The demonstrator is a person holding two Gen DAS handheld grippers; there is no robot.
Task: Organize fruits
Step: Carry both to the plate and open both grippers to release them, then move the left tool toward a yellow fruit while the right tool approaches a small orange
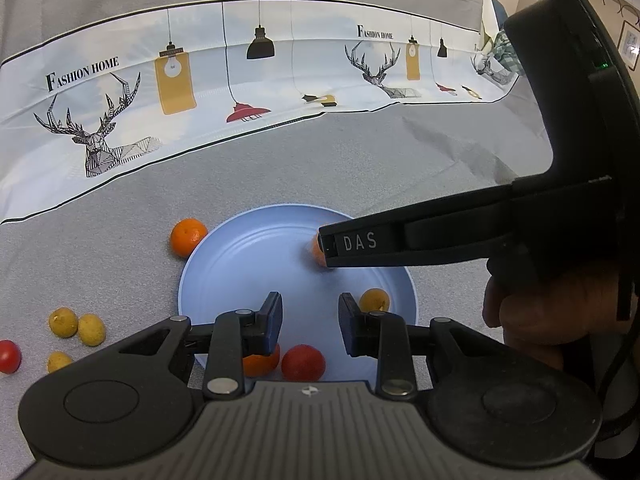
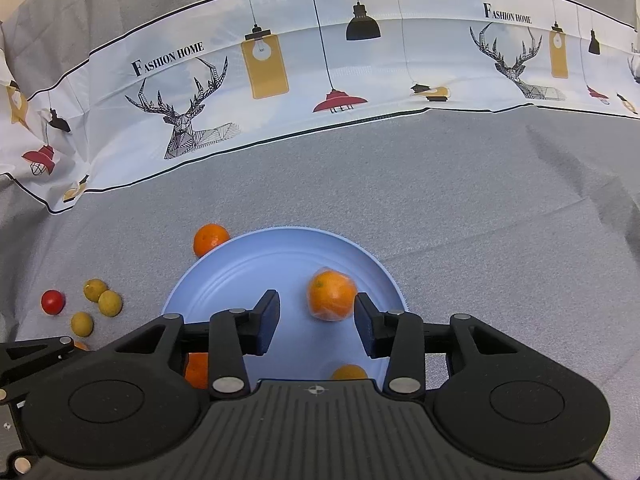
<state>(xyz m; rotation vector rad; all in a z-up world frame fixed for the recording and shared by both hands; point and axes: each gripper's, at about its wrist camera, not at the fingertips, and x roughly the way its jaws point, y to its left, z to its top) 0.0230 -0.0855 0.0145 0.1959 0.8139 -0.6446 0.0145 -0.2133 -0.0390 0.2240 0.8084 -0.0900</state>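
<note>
A blue plate (image 2: 280,256) lies on the grey-clothed counter (image 2: 460,200), and the fruits sit on it and around it. On the plate, toward its right side, an orange (image 2: 331,295) looks blurred; it lies between the spread fingers of the right hand-held gripper (image 2: 315,326), close to the right finger, and no pad clearly presses it. At the plate's near edge a small yellow-orange fruit (image 2: 349,372) is partly hidden by the gripper body. Another orange (image 2: 209,239) rests on the cloth touching the plate's far left rim. A further orange (image 2: 197,370) shows at the plate's near left edge, behind the gripper's left finger.

In the left wrist view, the left hand-held gripper (image 1: 310,318) hangs over the near part of the plate (image 1: 256,248) with its fingers apart and nothing between them. A red fruit (image 1: 303,363) lies on the plate's near edge, just beside the orange half hidden under the left finger (image 1: 269,316).

Well left of the plate, three small yellow fruits (image 2: 102,300) lie near each other on the cloth, with a red one (image 2: 53,301) just beyond them. Behind the plate runs a white cloth band (image 2: 320,80) printed with deer and lamps.
</note>
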